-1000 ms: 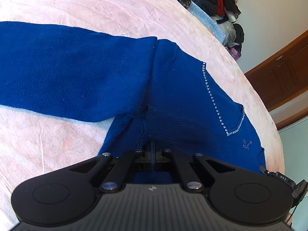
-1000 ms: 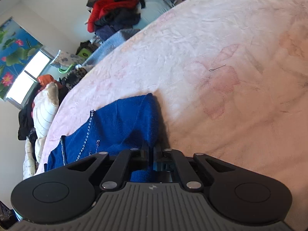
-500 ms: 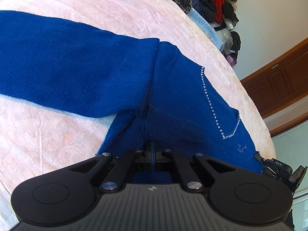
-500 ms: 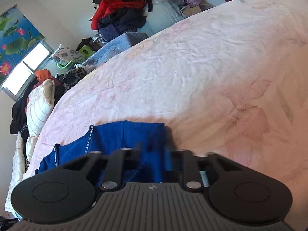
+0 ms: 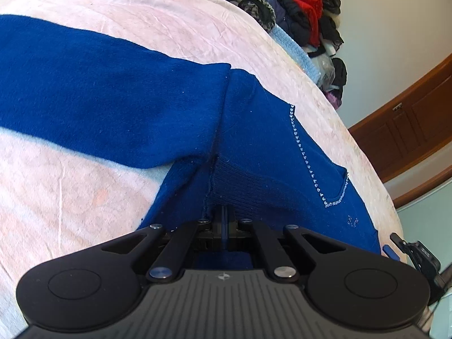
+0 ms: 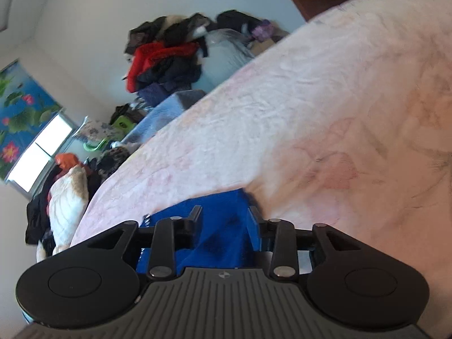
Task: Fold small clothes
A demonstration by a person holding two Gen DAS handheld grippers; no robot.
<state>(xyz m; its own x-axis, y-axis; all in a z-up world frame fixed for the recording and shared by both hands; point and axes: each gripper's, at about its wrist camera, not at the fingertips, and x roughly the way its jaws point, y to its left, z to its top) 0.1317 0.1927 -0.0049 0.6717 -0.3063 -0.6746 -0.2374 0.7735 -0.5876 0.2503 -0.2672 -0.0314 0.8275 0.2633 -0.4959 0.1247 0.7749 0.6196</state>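
A blue knit sweater lies on the pink bedsheet, one sleeve stretched out to the left. A line of small rhinestones runs down its front. My left gripper is shut on the ribbed edge of the sweater right in front of it. In the right wrist view a corner of the sweater lies under and between the fingers of my right gripper. Its jaws are opening, and the pads stand clear of the cloth on both sides.
A heap of dark and red clothes is piled against the wall beyond the bed, also in the right wrist view as clothes. A wooden door stands to the right. Pillows and a window are at the left.
My right gripper has opened and let go of the sweater's corner, and its view has tilted up and blurred. The left gripper stays shut on the ribbed edge, barely moved.
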